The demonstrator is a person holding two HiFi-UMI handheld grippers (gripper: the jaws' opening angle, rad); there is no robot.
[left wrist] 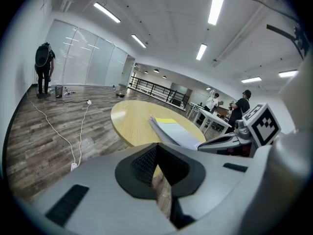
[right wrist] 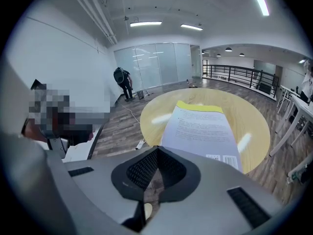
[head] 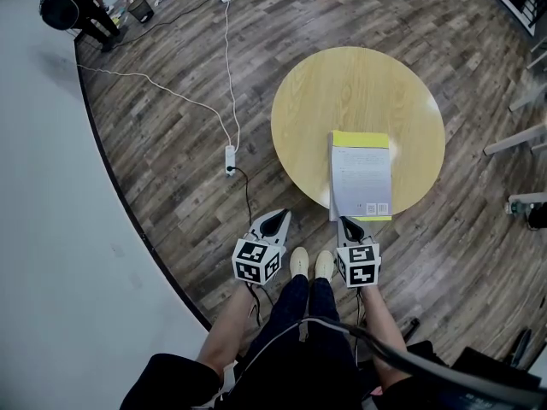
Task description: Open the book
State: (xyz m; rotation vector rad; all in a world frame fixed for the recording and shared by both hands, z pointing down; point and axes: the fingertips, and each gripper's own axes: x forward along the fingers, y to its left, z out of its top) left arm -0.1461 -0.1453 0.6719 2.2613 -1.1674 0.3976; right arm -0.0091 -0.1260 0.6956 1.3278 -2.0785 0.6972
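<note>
My left claw (head: 284, 214), clenched and empty, hangs over the wood-plank floor (head: 171, 152). One round, smooth wooden bench (head: 359, 84) carries one flat rectangular book (head: 361, 178) with a pale cover and a yellow strip, its long axis pointing away from me. My right claw (head: 345, 221), clenched, sits at its near edge.

The near-left corner of the book (right wrist: 200, 129) is hidden behind the body of the right gripper (right wrist: 155, 153), lower centre of its own view — the print is too small to read. At the head view's right edge, pale furniture legs (head: 513, 142) are cut off. The person (head: 75, 7) at upper left there is too small to detail.
</note>
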